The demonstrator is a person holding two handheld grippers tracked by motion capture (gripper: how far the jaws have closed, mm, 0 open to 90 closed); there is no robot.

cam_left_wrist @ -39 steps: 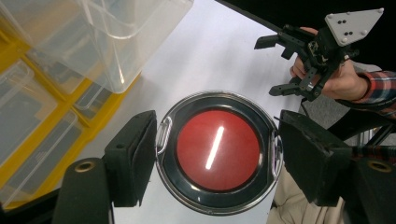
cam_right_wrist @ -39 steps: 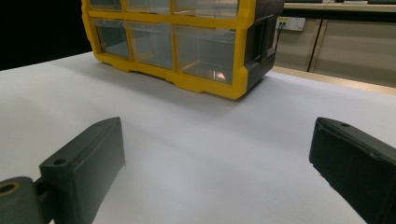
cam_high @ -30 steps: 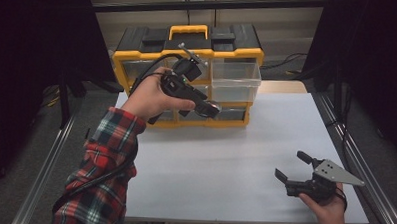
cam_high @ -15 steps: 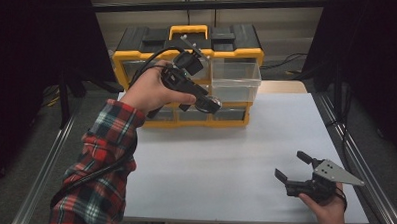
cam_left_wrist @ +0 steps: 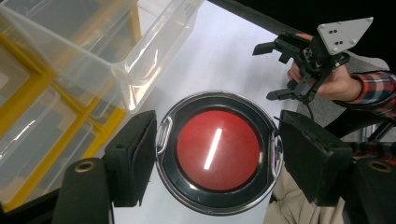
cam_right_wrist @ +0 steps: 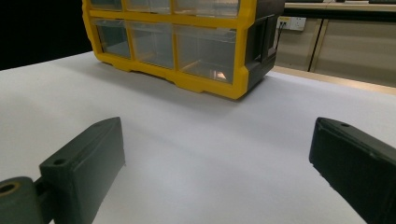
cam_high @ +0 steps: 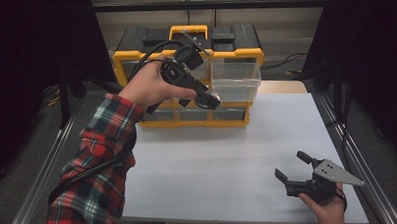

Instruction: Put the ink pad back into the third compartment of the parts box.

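Note:
My left gripper (cam_left_wrist: 217, 140) is shut on a round disc (cam_left_wrist: 233, 163) with a red face, a black ring and a silver rim; both pads press on its rim. In the high view my left gripper (cam_high: 207, 98) holds the disc (cam_high: 213, 99) in the air just in front of a clear drawer (cam_high: 236, 81) pulled out of the yellow and black organizer (cam_high: 188, 56). The drawer (cam_left_wrist: 93, 51) looks empty. My right gripper (cam_high: 290, 165) rests near the table's front right corner, open with nothing between its jaws (cam_right_wrist: 215, 163).
The organizer (cam_right_wrist: 187, 46) stands at the back of the white table (cam_high: 225, 158), its lower clear drawers shut. A metal rail (cam_high: 355, 162) runs along the table's right side. From the left gripper view, the right gripper (cam_left_wrist: 275, 70) shows over the table.
My left hand has lifted the disc a little toward the pulled-out drawer. The right gripper has stayed where it was.

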